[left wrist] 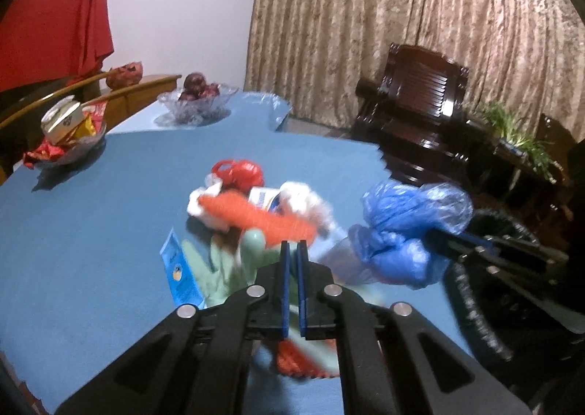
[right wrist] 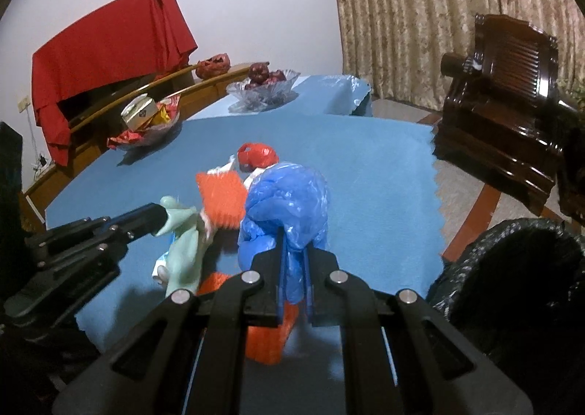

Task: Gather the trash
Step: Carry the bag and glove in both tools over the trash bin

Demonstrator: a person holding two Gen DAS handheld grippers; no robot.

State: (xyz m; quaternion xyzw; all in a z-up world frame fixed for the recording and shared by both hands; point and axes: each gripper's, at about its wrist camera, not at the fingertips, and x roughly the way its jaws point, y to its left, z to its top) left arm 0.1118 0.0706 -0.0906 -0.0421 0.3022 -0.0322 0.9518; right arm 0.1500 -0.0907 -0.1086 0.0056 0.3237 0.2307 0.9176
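Note:
My left gripper (left wrist: 293, 245) is shut on a pale green glove (left wrist: 219, 269) and holds it over the blue table; the glove also shows in the right wrist view (right wrist: 184, 250), pinched at its top by the left gripper (right wrist: 162, 219). My right gripper (right wrist: 295, 250) is shut on a crumpled blue plastic bag (right wrist: 289, 203), lifted off the table; the bag also shows in the left wrist view (left wrist: 406, 232). On the table lie an orange mesh net (left wrist: 256, 217), white crumpled paper (left wrist: 307, 199), a red plastic bag (left wrist: 239, 170) and a blue packet (left wrist: 179, 276).
A black-lined trash bin (right wrist: 519, 269) stands off the table's right edge. Two glass bowls, one with snacks (left wrist: 69, 137) and one with dark fruit (left wrist: 197, 101), stand at the far left. A dark wooden armchair (left wrist: 420, 104) and curtain are behind.

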